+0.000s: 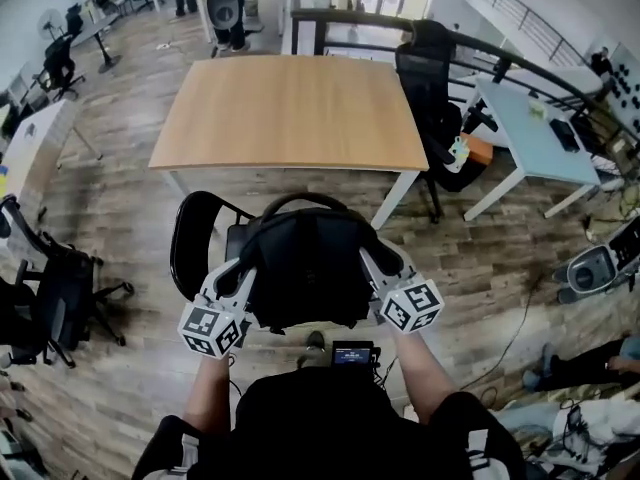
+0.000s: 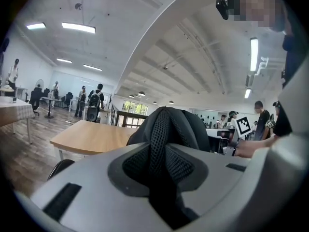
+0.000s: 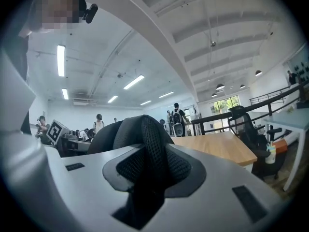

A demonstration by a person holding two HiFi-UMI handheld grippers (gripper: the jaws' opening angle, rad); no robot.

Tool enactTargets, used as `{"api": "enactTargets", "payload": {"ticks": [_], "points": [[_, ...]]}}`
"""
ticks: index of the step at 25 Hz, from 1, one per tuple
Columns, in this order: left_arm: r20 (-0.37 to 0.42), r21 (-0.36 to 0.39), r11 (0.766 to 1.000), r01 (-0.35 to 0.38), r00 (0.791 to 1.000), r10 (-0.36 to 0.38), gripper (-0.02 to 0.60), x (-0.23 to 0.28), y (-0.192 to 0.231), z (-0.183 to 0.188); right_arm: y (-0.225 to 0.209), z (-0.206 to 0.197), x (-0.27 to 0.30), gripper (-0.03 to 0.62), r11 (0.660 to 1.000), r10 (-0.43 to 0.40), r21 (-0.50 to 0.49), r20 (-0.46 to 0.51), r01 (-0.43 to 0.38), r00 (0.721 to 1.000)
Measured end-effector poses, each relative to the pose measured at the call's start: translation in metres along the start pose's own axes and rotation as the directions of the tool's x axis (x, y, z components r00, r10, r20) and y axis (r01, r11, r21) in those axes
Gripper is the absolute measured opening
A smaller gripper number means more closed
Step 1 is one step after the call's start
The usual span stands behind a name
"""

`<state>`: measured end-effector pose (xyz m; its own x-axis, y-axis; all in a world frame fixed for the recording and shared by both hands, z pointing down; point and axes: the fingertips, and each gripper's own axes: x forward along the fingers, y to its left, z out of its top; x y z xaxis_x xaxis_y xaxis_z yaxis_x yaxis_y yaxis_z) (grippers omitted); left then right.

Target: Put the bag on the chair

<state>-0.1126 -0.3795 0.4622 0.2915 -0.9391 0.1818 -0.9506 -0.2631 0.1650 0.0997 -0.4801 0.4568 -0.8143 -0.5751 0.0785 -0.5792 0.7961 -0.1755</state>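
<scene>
A black bag (image 1: 300, 268) hangs in front of me, held from both sides, with its carry handle arched over the top. My left gripper (image 1: 243, 271) is shut on a black mesh strap (image 2: 161, 144) of the bag. My right gripper (image 1: 373, 265) is shut on the other mesh strap (image 3: 147, 151). In both gripper views the strap is pinched between the grey jaws and the bag's rounded top rises behind it. The black chair (image 1: 192, 236) stands right under and behind the bag, its backrest showing at the bag's left. The seat is hidden by the bag.
A wooden table (image 1: 290, 113) stands just beyond the chair. A black office chair (image 1: 432, 78) and a white desk (image 1: 530, 138) are at the back right, another black chair (image 1: 50, 298) at the left. Cables lie on the floor at the right. People stand far off.
</scene>
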Motion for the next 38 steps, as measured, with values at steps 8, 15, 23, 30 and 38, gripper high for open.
{"api": "enactTargets", "payload": {"ticks": [8, 15, 23, 30, 38], "points": [[0.009, -0.070, 0.984, -0.162, 0.987, 0.163, 0.092, 0.023, 0.031, -0.006, -0.030, 0.003, 0.085, 0.123, 0.981, 0.185, -0.050, -0.045, -0.187, 0.982], [-0.031, -0.138, 0.931, -0.338, 0.941, 0.337, 0.092, 0.017, 0.065, -0.030, -0.021, -0.019, 0.163, 0.123, 0.934, 0.337, -0.086, -0.103, -0.346, 0.936], [-0.084, -0.230, 0.842, -0.487, 0.872, 0.482, 0.094, -0.009, 0.116, -0.071, 0.020, -0.068, 0.245, 0.123, 0.857, 0.494, -0.053, -0.191, -0.512, 0.848], [-0.156, -0.289, 0.810, -0.510, 0.860, 0.486, 0.094, -0.007, 0.144, -0.113, 0.036, -0.115, 0.302, 0.123, 0.814, 0.559, -0.018, -0.247, -0.580, 0.792], [-0.246, -0.360, 0.767, -0.531, 0.847, 0.471, 0.092, 0.000, 0.164, -0.164, 0.056, -0.160, 0.358, 0.126, 0.739, 0.631, -0.015, -0.336, -0.673, 0.700]]}}
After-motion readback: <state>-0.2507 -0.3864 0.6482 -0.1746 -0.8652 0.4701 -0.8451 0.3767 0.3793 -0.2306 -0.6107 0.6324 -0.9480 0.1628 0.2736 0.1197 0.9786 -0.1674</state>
